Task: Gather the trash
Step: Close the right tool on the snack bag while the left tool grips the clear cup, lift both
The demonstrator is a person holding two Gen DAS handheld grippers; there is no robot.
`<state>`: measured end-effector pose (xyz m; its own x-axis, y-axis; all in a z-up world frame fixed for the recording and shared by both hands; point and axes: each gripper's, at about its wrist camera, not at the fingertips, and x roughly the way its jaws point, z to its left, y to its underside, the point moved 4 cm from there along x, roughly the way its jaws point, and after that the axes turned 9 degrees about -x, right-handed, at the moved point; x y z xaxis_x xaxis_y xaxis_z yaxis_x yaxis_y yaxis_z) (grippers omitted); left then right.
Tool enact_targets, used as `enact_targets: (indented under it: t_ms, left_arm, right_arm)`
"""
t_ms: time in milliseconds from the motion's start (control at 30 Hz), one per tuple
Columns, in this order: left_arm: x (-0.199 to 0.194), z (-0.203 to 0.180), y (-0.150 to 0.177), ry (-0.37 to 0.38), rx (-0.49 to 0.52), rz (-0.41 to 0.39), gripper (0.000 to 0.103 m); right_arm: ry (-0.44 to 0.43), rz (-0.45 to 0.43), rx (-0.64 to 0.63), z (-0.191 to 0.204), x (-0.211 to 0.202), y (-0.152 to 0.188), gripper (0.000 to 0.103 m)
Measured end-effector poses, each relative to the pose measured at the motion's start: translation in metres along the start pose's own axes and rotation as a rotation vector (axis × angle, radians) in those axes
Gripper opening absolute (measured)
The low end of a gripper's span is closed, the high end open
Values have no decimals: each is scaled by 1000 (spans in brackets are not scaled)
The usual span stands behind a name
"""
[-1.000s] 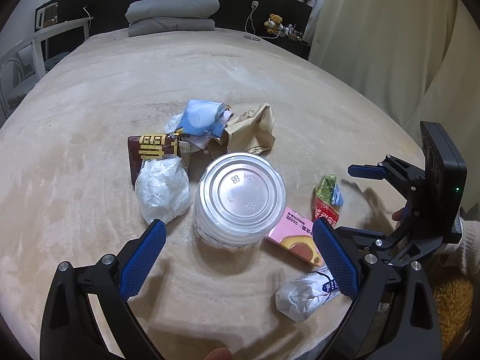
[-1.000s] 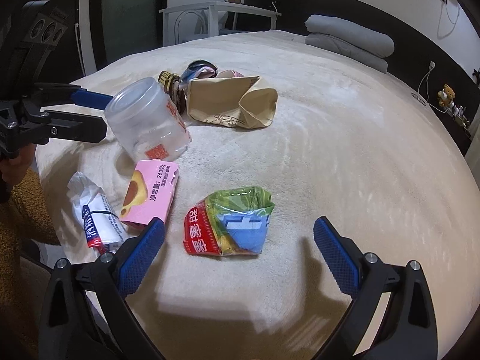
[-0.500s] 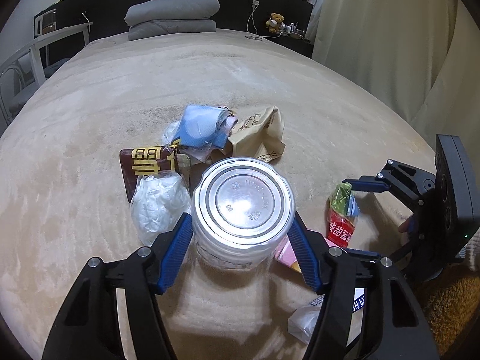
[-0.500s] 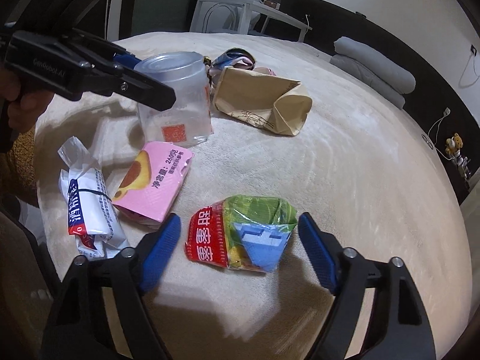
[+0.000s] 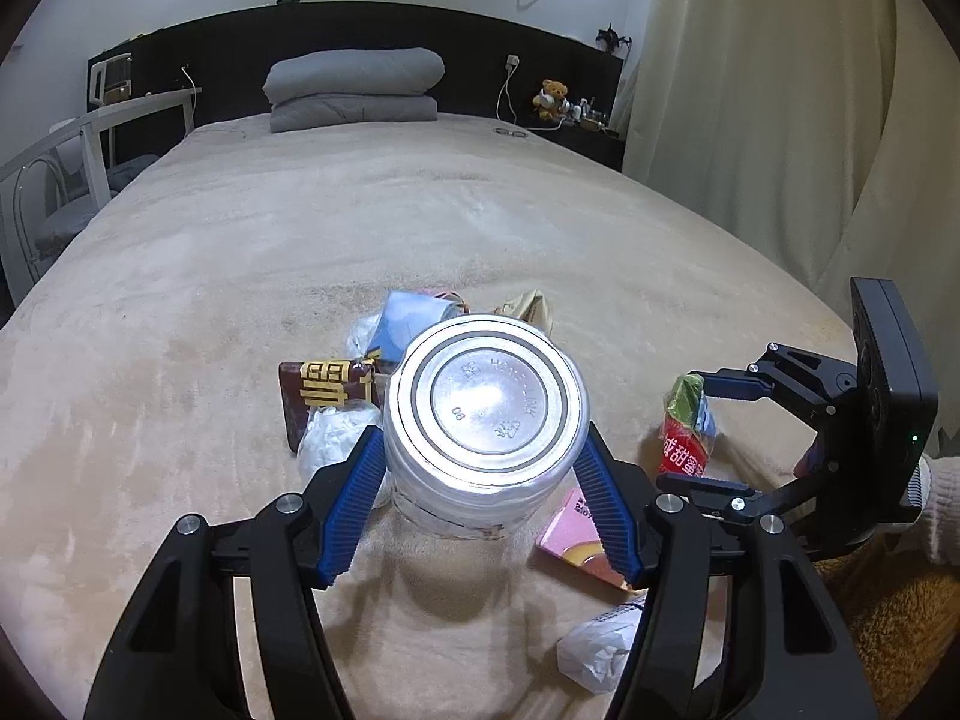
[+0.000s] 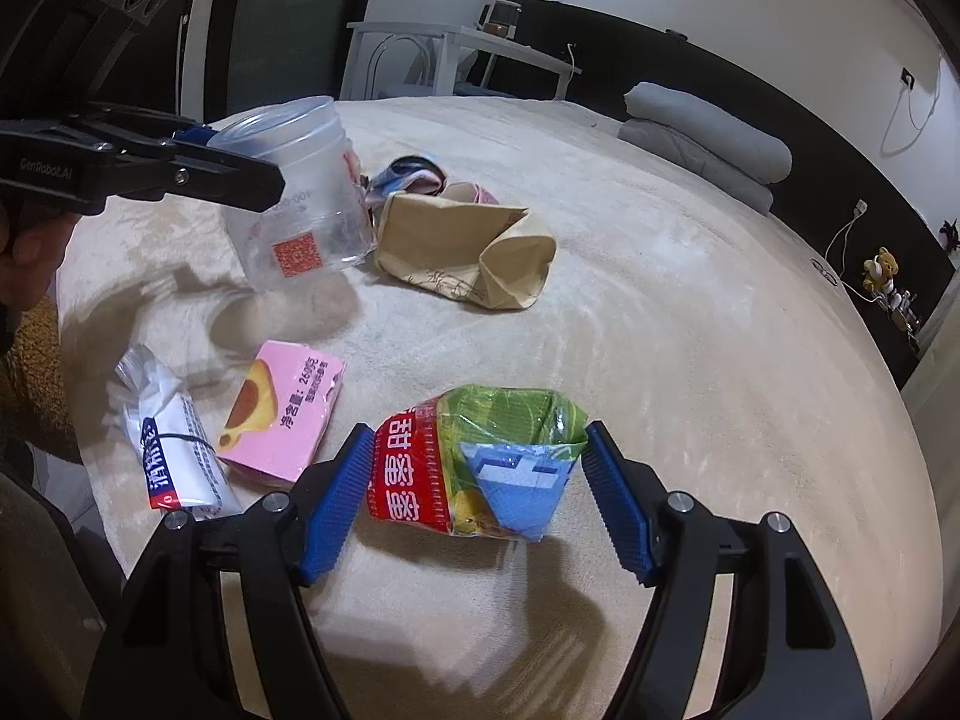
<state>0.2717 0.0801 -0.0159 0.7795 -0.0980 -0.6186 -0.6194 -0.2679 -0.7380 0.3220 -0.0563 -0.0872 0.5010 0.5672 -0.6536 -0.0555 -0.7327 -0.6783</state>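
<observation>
Already clamped in left gripper: clear round plastic jar, lifted off beige blanket. Right gripper closed on red-green crinkled snack wrapper, right of jar. Left to collect near jar: pink carton, white wipes packet, tan paper bag, brown pouch.

On the beige bedspread: 1 clear plastic jar w/ silver lid, 1 red-green-blue snack packet, 1 pink carton, 1 white wipes pack w/ blue print, 1 tan paper bag, 1 brown wrapper w/ gold lettering, 1 crumpled white tissue, 1 light-blue wrapper. 2 grey folded pillows were stacked at the head. 2 blue-padded grippers: left gripper, right gripper.
</observation>
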Motion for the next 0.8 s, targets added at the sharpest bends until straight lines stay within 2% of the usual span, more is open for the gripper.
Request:
enact_targets:
  t_ms: [233,467,600,800]
  left_arm:
    - [-30,-4,4,36,-39,-65,63]
    - [-73,-11,9,60,-58,-173,63]
    - [-98,-12,17,86,-94,-239,63]
    - [-122,-13,39,103,-137,-278,63]
  right_arm:
    - [35,-62,77,-5,-35,-8,70]
    - [78,-155,134,3,-82,-14,70]
    - [108,-194,165,11,-106,-10,70]
    - [113,-205,235,23,-130,6,70]
